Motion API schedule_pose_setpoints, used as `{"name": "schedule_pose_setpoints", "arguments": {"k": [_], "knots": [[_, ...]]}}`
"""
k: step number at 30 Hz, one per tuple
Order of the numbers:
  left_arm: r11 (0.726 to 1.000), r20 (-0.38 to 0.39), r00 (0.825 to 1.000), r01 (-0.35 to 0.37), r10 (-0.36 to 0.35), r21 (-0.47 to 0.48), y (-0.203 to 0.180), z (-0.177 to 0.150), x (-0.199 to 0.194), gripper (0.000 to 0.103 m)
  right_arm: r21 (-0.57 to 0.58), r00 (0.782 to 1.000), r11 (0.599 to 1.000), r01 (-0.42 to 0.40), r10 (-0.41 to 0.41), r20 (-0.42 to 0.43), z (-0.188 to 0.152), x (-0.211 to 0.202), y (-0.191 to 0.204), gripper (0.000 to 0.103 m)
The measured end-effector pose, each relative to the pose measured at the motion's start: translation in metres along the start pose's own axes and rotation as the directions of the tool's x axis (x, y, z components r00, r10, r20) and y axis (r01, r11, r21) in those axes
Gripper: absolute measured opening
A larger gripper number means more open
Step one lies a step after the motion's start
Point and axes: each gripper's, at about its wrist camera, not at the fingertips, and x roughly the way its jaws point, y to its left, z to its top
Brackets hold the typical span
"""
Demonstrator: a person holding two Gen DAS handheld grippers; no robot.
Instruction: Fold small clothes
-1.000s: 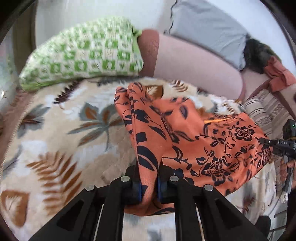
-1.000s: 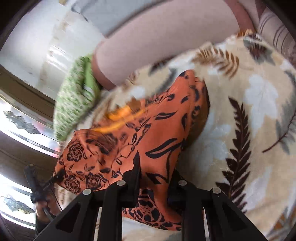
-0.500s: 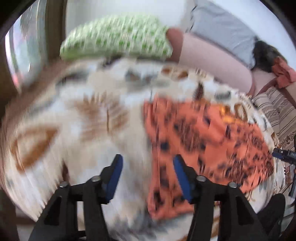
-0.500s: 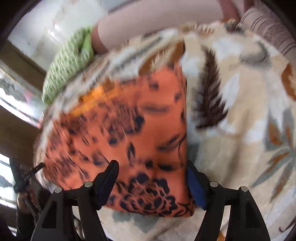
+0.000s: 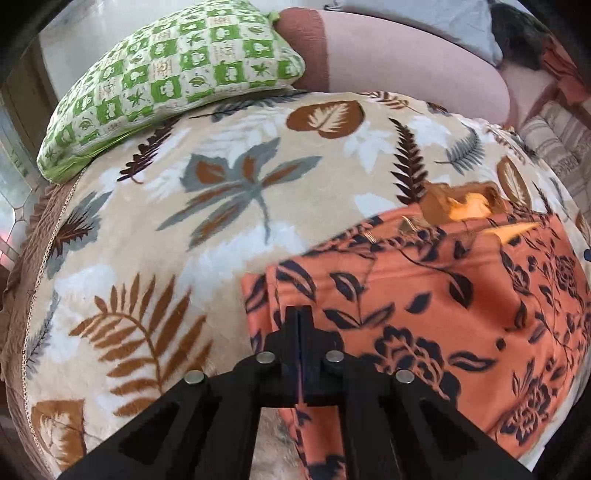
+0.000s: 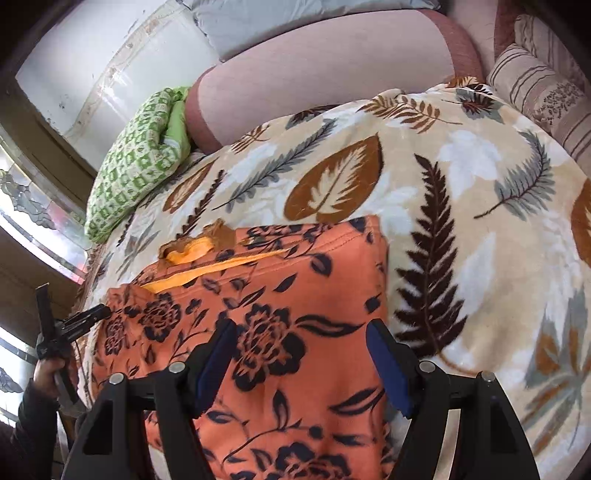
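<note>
An orange garment with black flower print (image 5: 436, 302) lies folded flat on a leaf-patterned blanket (image 5: 221, 192); it also shows in the right wrist view (image 6: 280, 317). A lighter orange inner layer peeks out at its far edge (image 6: 207, 258). My left gripper (image 5: 300, 314) is shut with its fingers pressed together, tips over the garment's left edge, no cloth visibly between them. My right gripper (image 6: 301, 354) is open and empty, its blue pads straddling the garment's near part just above it. The left gripper also shows at the garment's left corner in the right wrist view (image 6: 88, 314).
A green checked pillow (image 5: 166, 81) lies at the far left. A pink bolster (image 6: 325, 74) and a grey pillow (image 6: 280, 18) run along the back. Striped cushions (image 6: 546, 92) sit at the right. The bed edge drops off at the left (image 5: 22, 280).
Both grippers let go of the garment, which dropped from hanging to lying flat and folded. My left gripper opened, then shut again empty. My right gripper stayed open.
</note>
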Motion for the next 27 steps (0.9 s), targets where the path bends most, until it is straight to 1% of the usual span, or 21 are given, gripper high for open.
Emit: {"name": "schedule_pose_setpoints", "arguments": {"k": [1, 2, 3, 6, 8, 9, 10, 11, 12, 13, 14, 15, 18, 19, 20, 21, 23, 24, 25, 27], "knots": [[1.0, 0.009, 1.0, 0.004, -0.004, -0.009, 0.001, 0.0, 0.0, 0.0, 0.0, 1.0, 1.0, 0.001, -0.001, -0.001, 0.005, 0.004, -0.003, 0.075], [1.0, 0.028, 1.0, -0.009, 0.009, -0.008, 0.001, -0.001, -0.002, 0.0, -0.014, 1.0, 1.0, 0.007, -0.007, -0.005, 0.01, 0.009, -0.004, 0.075], [1.0, 0.051, 0.998, -0.031, 0.031, -0.004, 0.0, -0.002, -0.006, 0.0, -0.03, 1.0, 0.999, 0.026, -0.026, -0.002, 0.014, 0.013, -0.004, 0.075], [0.999, 0.069, 0.997, -0.035, 0.037, -0.035, 0.004, -0.007, -0.011, 0.0, -0.095, 0.995, 0.99, 0.101, -0.1, 0.01, 0.028, 0.031, -0.002, 0.075], [0.998, 0.068, 0.998, -0.005, 0.009, -0.057, 0.008, -0.009, -0.009, 0.0, -0.138, 0.992, 0.983, 0.125, -0.126, 0.0, 0.034, 0.047, 0.002, 0.075], [0.998, 0.073, 0.997, 0.025, -0.021, -0.061, 0.009, -0.01, -0.01, 0.0, -0.171, 0.987, 0.973, 0.153, -0.159, -0.019, 0.035, 0.058, 0.005, 0.075], [0.996, 0.089, 0.995, 0.05, -0.044, -0.068, 0.01, -0.01, -0.013, 0.0, -0.178, 0.982, 0.968, 0.177, -0.185, -0.032, 0.036, 0.065, 0.005, 0.074], [0.995, 0.105, 0.993, 0.06, -0.051, -0.078, 0.011, -0.01, -0.017, 0.003, -0.158, 0.985, 0.975, 0.157, -0.166, -0.046, 0.037, 0.07, 0.002, 0.072], [0.993, 0.111, 0.992, 0.072, -0.061, -0.09, 0.012, -0.009, -0.021, 0.019, -0.141, 0.988, 0.98, 0.139, -0.148, -0.051, 0.036, 0.071, 0.001, 0.063], [0.991, 0.117, 0.99, 0.086, -0.074, -0.104, 0.013, -0.009, -0.025, 0.037, -0.131, 0.988, 0.981, 0.141, -0.148, -0.045, 0.036, 0.071, 0.0, 0.06], [0.99, 0.137, 0.987, 0.095, -0.081, -0.105, 0.012, -0.009, -0.029, 0.043, -0.129, 0.989, 0.982, 0.142, -0.147, -0.033, 0.036, 0.068, 0.0, 0.06], [0.991, 0.147, 0.986, 0.094, -0.079, -0.097, 0.011, -0.008, -0.031, 0.046, -0.125, 0.989, 0.982, 0.139, -0.144, -0.03, 0.035, 0.067, 0.0, 0.06], [0.991, 0.125, 0.987, 0.109, -0.098, -0.083, 0.007, -0.003, -0.026, 0.046, -0.124, 0.99, 0.983, 0.133, -0.139, -0.04, 0.034, 0.065, 0.001, 0.06], [0.992, 0.101, 0.991, 0.097, -0.09, -0.075, 0.005, -0.002, -0.02, 0.046, -0.119, 0.99, 0.984, 0.13, -0.135, -0.038, 0.035, 0.064, 0.0, 0.06], [0.995, 0.059, 0.996, 0.076, -0.072, -0.066, 0.003, 0.0, -0.012, 0.046, -0.114, 0.991, 0.985, 0.126, -0.132, -0.038, 0.035, 0.064, 0.0, 0.06], [0.995, 0.018, 0.997, 0.072, -0.071, -0.064, 0.0, 0.002, -0.002, 0.045, -0.109, 0.991, 0.987, 0.121, -0.126, -0.042, 0.036, 0.064, 0.0, 0.06], [0.995, 0.016, 0.997, 0.081, -0.08, -0.064, -0.002, 0.004, 0.004, 0.029, -0.106, 0.991, 0.987, 0.122, -0.128, -0.046, 0.037, 0.065, 0.0, 0.06], [0.995, -0.001, 0.997, 0.075, -0.075, -0.068, -0.002, 0.005, 0.007, 0.012, -0.108, 0.991, 0.987, 0.12, -0.126, -0.048, 0.036, 0.066, 0.001, 0.06], [0.994, -0.013, 0.997, 0.079, -0.08, -0.076, -0.002, 0.006, 0.008, 0.009, -0.115, 0.99, 0.986, 0.121, -0.129, -0.057, 0.036, 0.067, 0.001, 0.048], [0.995, -0.01, 0.998, 0.068, -0.069, -0.076, -0.002, 0.007, 0.008, 0.005, -0.121, 0.985, 0.982, 0.144, -0.155, -0.081, 0.037, 0.072, 0.001, 0.022]]}}
